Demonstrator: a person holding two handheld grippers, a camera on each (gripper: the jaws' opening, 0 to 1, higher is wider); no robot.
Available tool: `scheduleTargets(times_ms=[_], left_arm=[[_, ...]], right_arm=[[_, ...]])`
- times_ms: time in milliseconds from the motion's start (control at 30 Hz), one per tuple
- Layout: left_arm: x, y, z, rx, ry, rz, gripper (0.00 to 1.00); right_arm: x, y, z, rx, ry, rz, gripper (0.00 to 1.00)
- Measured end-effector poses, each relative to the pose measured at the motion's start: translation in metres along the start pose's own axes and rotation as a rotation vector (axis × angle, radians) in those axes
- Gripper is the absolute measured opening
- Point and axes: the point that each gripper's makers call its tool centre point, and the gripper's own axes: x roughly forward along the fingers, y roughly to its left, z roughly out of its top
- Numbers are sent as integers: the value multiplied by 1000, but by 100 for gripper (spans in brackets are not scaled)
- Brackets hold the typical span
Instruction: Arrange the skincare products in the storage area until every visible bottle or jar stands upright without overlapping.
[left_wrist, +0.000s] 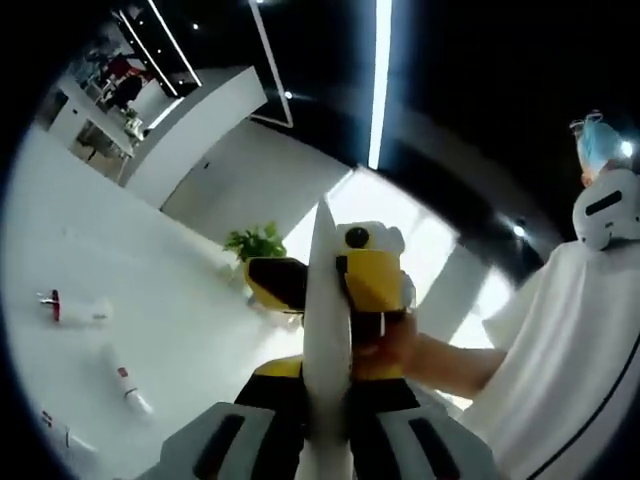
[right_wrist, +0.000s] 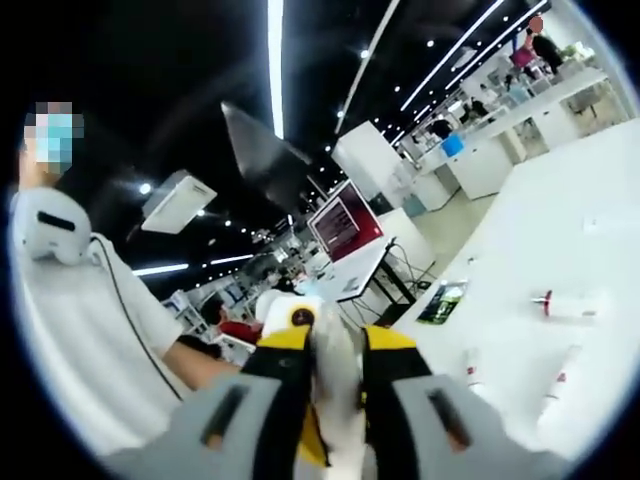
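Note:
A slim white bottle (left_wrist: 326, 330) stands up between the jaws of my left gripper (left_wrist: 327, 378), which is shut on it. My right gripper (left_wrist: 352, 290), yellow and held by a hand (left_wrist: 395, 345), meets the same bottle from the far side. In the right gripper view my right gripper (right_wrist: 336, 348) is closed on the white bottle (right_wrist: 338, 375). Three more white bottles with red parts lie on their sides on the white table (left_wrist: 200, 330): one with a red cap (left_wrist: 75, 308), one nearer (left_wrist: 130, 388), one at the rim (left_wrist: 60, 432). The right gripper view shows them lying too (right_wrist: 570, 303), (right_wrist: 470, 375), (right_wrist: 560, 395).
A person in a white top (left_wrist: 570, 350) stands close behind both grippers. A green plant (left_wrist: 255, 243) sits at the table's far side. A dark flat packet (right_wrist: 443, 302) lies on the table (right_wrist: 540, 230). A red screen (right_wrist: 345, 222) stands beyond it.

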Motion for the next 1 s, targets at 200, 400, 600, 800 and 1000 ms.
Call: scheduleTargets(times_ms=[200,400,600,800,1000], left_arm=[[-3,4,-1,31,15,19,14],[-5,7,-13,82,70,36,14],[-4,5,-26,125,133,29,15],[-4,0,-39,145,177,17,15],[-6,-7,-47,184,180,-20,18]], right_arm=[[-10,-2,5,-7,17,-5,20],[-20,-2,5,-42,92,2,18],[-30,6,-20,-100,321,58,19],[-36,9,-40,-205,490,83,15],[-35,19,-48,-277,546,115,8]])
